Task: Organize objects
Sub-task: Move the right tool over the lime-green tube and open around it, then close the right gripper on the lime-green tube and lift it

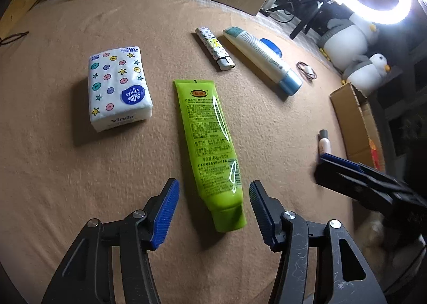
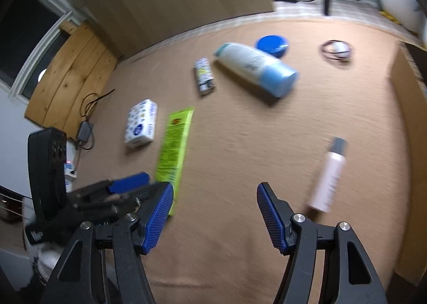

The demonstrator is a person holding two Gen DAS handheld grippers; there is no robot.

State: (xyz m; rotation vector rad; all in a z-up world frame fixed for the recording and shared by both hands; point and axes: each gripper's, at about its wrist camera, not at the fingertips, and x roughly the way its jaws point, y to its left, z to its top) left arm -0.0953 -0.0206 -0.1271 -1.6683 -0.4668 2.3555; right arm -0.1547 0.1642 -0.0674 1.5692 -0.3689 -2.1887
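Left gripper (image 1: 213, 210) stands open astride the cap end of the green tube (image 1: 209, 143), pads clear, so lower and centre before closing; from the right wrist, the right gripper (image 2: 214, 213) gapes empty right of that tube, the pink bottle (image 2: 329, 176) beyond it

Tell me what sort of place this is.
Probably a bedroom or living room at home: toiletries lie on a tan blanket, stuffed penguin toys sit beside it, and a ring light stands behind.

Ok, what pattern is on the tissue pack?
White tissue pack with pastel buttons and stars, blue logo; clearest in the left wrist view.
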